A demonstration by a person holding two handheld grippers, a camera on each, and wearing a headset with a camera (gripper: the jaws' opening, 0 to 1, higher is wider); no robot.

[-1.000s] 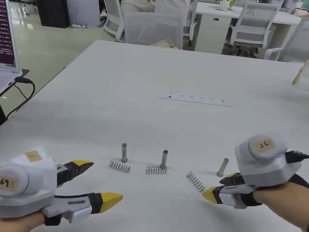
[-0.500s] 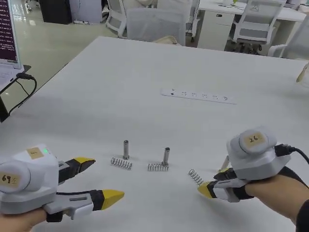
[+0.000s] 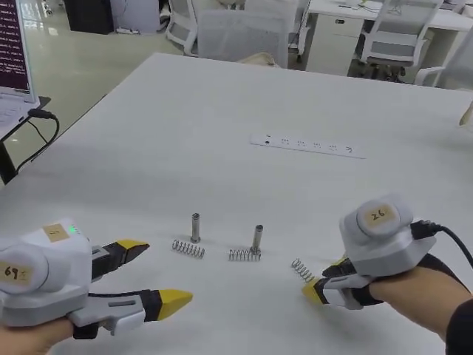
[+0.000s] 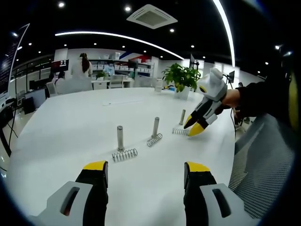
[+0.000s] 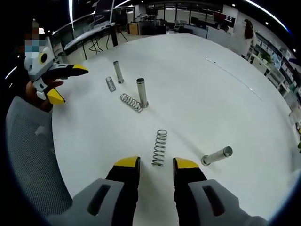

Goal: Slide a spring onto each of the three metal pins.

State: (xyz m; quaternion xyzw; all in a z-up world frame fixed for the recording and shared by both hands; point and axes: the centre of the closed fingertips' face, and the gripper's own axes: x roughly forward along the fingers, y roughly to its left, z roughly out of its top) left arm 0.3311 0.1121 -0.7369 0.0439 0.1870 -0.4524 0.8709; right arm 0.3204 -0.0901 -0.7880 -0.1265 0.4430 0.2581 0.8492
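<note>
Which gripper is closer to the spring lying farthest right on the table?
Right. The right gripper points its open jaws at the spring, whose near end lies at the tips. The left gripper hovers far off to the left.

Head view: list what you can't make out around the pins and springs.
- Right pin: in the head view, the body of the right gripper covers it.
- Right spring: its near end runs behind that gripper's tip, so contact cannot be told there.
- Laptop: cut by the left edge, and the screen text is too small.
- Power strip: sockets too small.
</note>
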